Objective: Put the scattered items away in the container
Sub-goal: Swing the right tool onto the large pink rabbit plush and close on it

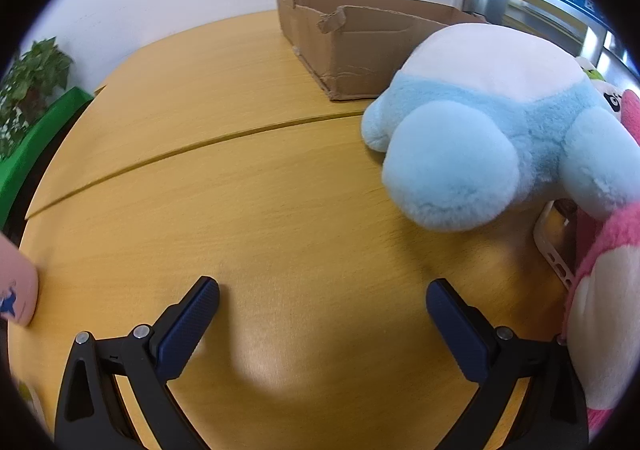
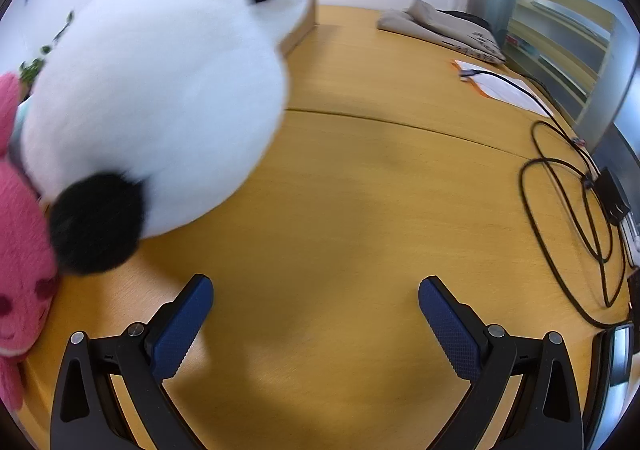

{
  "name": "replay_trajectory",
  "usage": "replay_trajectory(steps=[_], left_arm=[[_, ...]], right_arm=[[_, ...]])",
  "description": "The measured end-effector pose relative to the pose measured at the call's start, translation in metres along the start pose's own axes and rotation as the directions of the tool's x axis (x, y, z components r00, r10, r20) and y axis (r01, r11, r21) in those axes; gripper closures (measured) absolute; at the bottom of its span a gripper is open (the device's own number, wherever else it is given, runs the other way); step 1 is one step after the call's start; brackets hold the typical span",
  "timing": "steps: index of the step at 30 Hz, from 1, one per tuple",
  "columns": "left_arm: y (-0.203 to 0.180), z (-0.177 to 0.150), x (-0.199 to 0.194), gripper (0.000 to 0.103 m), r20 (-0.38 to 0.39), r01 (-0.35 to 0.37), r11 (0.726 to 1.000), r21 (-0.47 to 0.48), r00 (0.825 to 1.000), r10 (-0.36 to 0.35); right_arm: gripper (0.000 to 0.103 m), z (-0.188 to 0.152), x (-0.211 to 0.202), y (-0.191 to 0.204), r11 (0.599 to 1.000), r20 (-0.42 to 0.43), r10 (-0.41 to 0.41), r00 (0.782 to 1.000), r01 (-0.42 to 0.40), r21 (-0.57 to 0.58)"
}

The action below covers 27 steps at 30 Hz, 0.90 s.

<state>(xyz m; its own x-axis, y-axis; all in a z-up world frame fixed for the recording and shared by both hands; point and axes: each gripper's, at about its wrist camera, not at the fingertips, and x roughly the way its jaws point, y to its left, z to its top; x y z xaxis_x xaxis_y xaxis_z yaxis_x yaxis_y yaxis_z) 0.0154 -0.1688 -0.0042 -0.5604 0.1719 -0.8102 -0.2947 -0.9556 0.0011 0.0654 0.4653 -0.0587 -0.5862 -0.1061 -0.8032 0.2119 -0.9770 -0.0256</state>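
left gripper (image 1: 322, 300) nearest the lens, fingers (image 1: 188, 324) spread wide, released, nothing between them, only bare table (image 1: 256, 185) under the gap. right gripper (image 2: 316, 298) same: fingers (image 2: 182, 326) wide apart, empty, hovering over table, touching nothing.

blue plush (image 1: 484, 129) lies ahead and right of the left fingers, feet toward the lens, resting on the table just in front of the cardboard box (image 1: 360, 45), which sits further ahead, open top, looks empty from here. pink plush (image 1: 600, 310) crowds the right finger side, a pale tray-like thing (image 1: 554, 246) wedged under the toys, can't tell what it is.

right view: panda plush (image 2: 160, 101) ahead-left of the right fingers, blurred, leaning against the pink plush. black cables (image 2: 568, 209) off right, not task stuff.

toys are bunched near the box, likely so each transfer is short. judgement: nothing boxed yet, task at start; blue plush looks like the nearest pick for the left.
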Motion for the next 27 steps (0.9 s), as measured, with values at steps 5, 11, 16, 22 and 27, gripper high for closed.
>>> replay_trajectory(steps=[5, 11, 16, 22, 27], left_arm=[[0.005, -0.018, -0.029, 0.001, 0.043, -0.105, 0.993, -0.061, 0.993, 0.108], [-0.004, -0.035, -0.114, 0.001, 0.236, -0.213, 0.956, -0.202, 0.937, 0.259], [-0.041, -0.021, -0.169, 0.001, 0.337, -0.096, 0.961, -0.261, 0.923, 0.184], [-0.144, -0.008, -0.134, 0.001, 0.238, 0.243, 0.969, -0.039, 0.944, -0.227], [-0.189, -0.026, -0.088, 0.000, 0.127, 0.094, 0.995, 0.029, 0.987, -0.097]], right_arm=[[0.000, -0.020, -0.014, 0.009, 1.000, 0.002, 0.010, 1.000, -0.010, -0.008], [0.000, -0.040, -0.061, 0.030, 1.000, 0.089, 0.026, 0.996, -0.027, -0.001], [0.000, -0.012, -0.121, 0.066, 0.970, 0.302, 0.240, 0.923, -0.238, -0.043], [0.000, 0.015, -0.114, 0.142, 0.910, 0.324, 0.413, 0.851, -0.388, -0.142], [0.000, 0.003, -0.069, 0.198, 0.959, 0.280, 0.279, 0.918, -0.250, -0.137]])
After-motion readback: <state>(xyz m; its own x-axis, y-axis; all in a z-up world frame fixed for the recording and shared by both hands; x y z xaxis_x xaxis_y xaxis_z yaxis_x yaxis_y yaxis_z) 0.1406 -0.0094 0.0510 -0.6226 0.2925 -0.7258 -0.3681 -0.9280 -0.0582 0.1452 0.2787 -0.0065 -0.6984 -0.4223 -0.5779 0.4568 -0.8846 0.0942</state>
